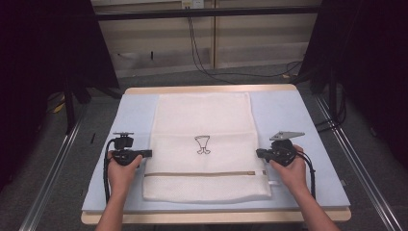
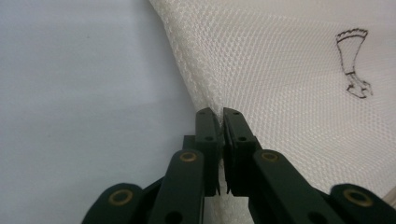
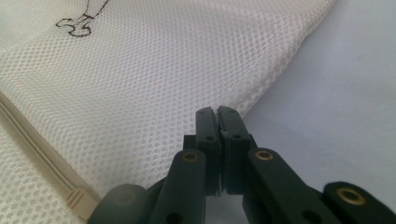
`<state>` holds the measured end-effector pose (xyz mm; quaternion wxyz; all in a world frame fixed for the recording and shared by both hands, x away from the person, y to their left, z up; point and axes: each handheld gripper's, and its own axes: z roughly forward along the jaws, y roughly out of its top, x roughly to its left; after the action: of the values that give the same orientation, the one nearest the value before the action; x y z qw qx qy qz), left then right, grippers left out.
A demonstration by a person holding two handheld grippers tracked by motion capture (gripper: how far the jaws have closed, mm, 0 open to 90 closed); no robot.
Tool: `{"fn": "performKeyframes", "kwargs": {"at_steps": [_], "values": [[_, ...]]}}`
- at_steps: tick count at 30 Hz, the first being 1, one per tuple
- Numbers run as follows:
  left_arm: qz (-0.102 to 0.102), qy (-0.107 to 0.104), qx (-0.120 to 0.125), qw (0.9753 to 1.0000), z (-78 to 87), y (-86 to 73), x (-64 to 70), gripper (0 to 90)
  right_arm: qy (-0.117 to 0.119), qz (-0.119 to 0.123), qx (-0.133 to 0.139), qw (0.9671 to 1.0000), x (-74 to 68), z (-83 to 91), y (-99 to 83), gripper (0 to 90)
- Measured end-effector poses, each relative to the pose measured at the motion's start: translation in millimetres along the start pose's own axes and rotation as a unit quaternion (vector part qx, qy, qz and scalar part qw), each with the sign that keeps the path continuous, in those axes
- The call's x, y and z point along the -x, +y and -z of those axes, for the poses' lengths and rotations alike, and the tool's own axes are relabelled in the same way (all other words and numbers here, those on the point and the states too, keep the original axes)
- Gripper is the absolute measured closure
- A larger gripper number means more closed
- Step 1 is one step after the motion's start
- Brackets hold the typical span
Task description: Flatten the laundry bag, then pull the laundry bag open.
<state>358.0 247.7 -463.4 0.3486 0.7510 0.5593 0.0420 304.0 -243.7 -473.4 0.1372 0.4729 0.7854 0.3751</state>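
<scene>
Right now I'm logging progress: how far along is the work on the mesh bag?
Done: the mesh laundry bag lies flat on the table, zipper closed. In hand: the left hand-held gripper and right hand-held gripper each pinch a side edge. Left: any lifting or folding; no fold shows yet.

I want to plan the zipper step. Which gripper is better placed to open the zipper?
Right, probably. The right gripper pinches the mesh bag edge near the zipper end that seems to carry the pull; the left gripper pinches the opposite edge.
</scene>
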Motion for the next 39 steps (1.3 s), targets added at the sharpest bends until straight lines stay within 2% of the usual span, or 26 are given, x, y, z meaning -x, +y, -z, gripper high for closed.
{"fn": "performKeyframes", "kwargs": {"at_steps": [1, 3, 5, 7, 8, 10, 13, 15, 17, 18, 20, 22, 23, 24, 27, 29, 31, 33, 36, 38, 39], "values": [[-0.003, 0.008, 0.0, 1.0, 1.8, 0.3, 3.1, 78.4, -0.001, 0.003, -0.005, 1.0, -0.8, -1.2, -0.7, 87.1], [-0.003, 0.003, 0.001, 1.0, 6.7, -0.9, 4.7, 69.4, -0.005, 0.014, -0.008, 0.9999, -5.0, 1.0, -4.3, 82.8], [-0.005, 0.01, 0.0, 0.9999, 12.5, -5.3, 7.3, 62.4, -0.007, 0.008, 0.0, 0.9999, -6.6, 9.1, -8.3, 71.7], [-0.006, 0.005, 0.004, 1.0, 16.9, -9.7, 7.8, 57.3, -0.011, 0.009, 0.0, 0.9999, -6.9, 19.2, -11.9, 64.3], [-0.003, 0.01, 0.005, 0.9999, 19.0, -12.6, 9.0, 56.2, -0.015, 0.01, 0.002, 0.9998, -6.9, 22.9, -13.7, 61.7], [-0.01, 0.009, -0.001, 0.9999, 21.3, -15.0, 10.4, 54.4, -0.011, 0.004, 0.002, 0.9999, -7.1, 33.1, -20.3, 58.3], [-0.01, 0.011, -0.013, 0.9998, 20.2, -18.1, 15.4, 52.7, -0.008, -0.002, 0.002, 1.0, -9.2, 40.5, -29.1, 56.5], [-0.015, 0.022, -0.032, 0.9991, 17.0, -20.4, 18.4, 54.7, 0.003, -0.014, 0.004, 0.9999, -11.6, 41.4, -34.7, 57.6], [-0.016, 0.018, -0.04, 0.9989, 15.0, -22.0, 19.7, 56.2, 0.01, -0.013, -0.004, 0.9999, -15.4, 39.8, -38.7, 59.9], [-0.009, 0.017, -0.04, 0.999, 12.8, -23.3, 21.1, 56.3, 0.013, -0.011, -0.006, 0.9998, -16.7, 38.3, -39.8, 61.9], [-0.018, 0.022, -0.051, 0.9983, 11.2, -24.5, 21.8, 59.5, 0.013, -0.021, -0.01, 0.9996, -18.2, 36.6, -41.2, 64.2], [-0.03, 0.032, -0.062, 0.9971, 11.6, -23.9, 23.6, 67.5, 0.019, -0.024, -0.011, 0.9995, -17.1, 34.6, -40.3, 68.8], [-0.034, 0.037, -0.064, 0.9967, 11.1, -23.8, 24.5, 76.9, 0.026, -0.027, -0.018, 0.9991, -16.8, 32.3, -40.4, 75.1], [-0.034, 0.033, -0.064, 0.9968, 10.3, -23.7, 25.0, 79.1, 0.033, -0.034, -0.023, 0.9986, -17.4, 31.2, -40.0, 76.7], [-0.034, 0.037, -0.065, 0.9966, 10.7, -22.7, 25.6, 85.3, 0.032, -0.029, -0.037, 0.9984, -18.9, 29.1, -35.3, 84.3], [-0.03, 0.053, -0.043, 0.9972, 11.7, -21.3, 25.9, 87.0, 0.032, -0.025, -0.038, 0.9985, -18.4, 26.9, -32.5, 85.6], [-0.029, 0.06, -0.027, 0.9974, 13.7, -18.6, 23.6, 87.2, 0.027, -0.024, -0.029, 0.9989, -17.8, 23.4, -29.3, 85.9], [-0.026, 0.069, -0.027, 0.997, 13.8, -16.8, 19.4, 87.2, 0.026, -0.016, -0.022, 0.9993, -18.0, 18.8, -25.7, 85.9], [-0.016, 0.06, -0.023, 0.9978, 13.9, -18.0, 15.1, 85.3, 0.017, 0.002, -0.02, 0.9996, -22.1, 13.6, -22.7, 85.5], [-0.013, 0.052, -0.01, 0.9985, 16.7, -18.2, 15.7, 73.1, 0.012, 0.006, -0.019, 0.9997, -23.2, 16.1, -23.0, 83.3], [-0.009, 0.039, -0.007, 0.9992, 19.0, -17.5, 16.5, 64.5, 0.01, 0.009, -0.013, 0.9998, -23.7, 18.5, -23.3, 79.8]]}}
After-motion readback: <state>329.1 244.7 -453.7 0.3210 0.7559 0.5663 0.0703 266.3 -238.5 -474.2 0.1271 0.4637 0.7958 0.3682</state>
